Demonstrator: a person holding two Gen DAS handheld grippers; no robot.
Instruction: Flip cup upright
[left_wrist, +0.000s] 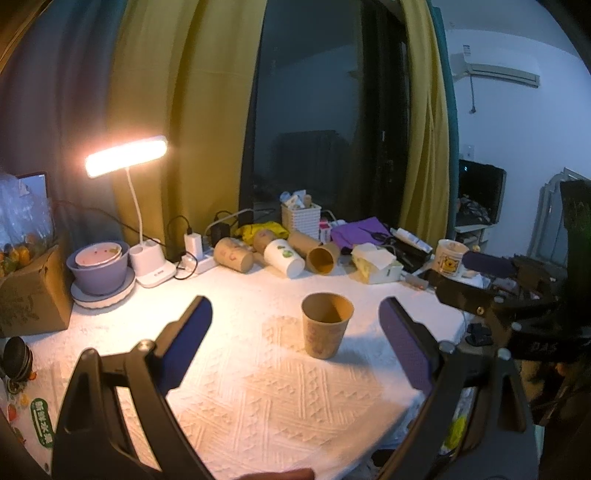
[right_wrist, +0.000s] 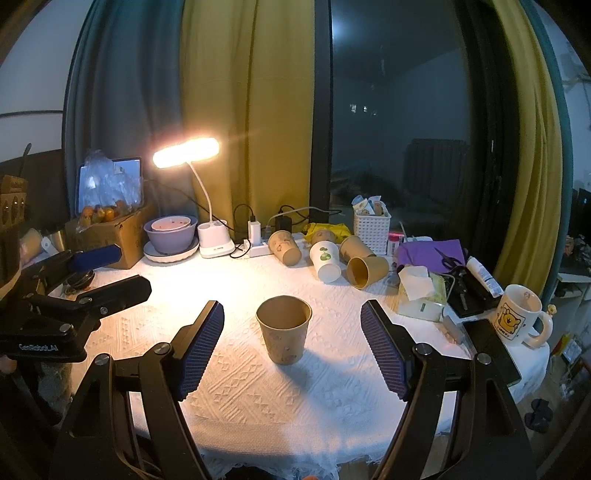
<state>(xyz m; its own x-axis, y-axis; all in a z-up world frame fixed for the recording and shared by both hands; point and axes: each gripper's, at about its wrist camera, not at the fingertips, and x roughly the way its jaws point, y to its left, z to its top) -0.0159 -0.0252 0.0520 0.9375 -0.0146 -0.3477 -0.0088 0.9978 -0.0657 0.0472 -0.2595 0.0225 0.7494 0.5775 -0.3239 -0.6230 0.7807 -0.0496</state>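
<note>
**Right wrist view: paper cup standing mouth-up between two spread grippers**

Right wrist view — the brown paper cup (right_wrist: 283, 329) is shown on the white textured tablecloth (right_wrist: 258, 398), its long axis vertical and its open mouth facing up, so the flip is judged complete. The right gripper (right_wrist: 291, 347) is seen with its blue-padded fingers (right_wrist: 201, 347) spread wide, nothing held; the cup lies straight ahead, centred between the pads and touching neither. In the left wrist view the left gripper (left_wrist: 295, 343) is likewise spread and empty, with the cup (left_wrist: 325, 325) ahead, slightly toward its right finger. Which gripper is nearer cannot be told with confidence. Other cups (right_wrist: 325, 260) lie on their sides at the table's far edge, near a lit desk lamp (right_wrist: 186, 152).
</note>
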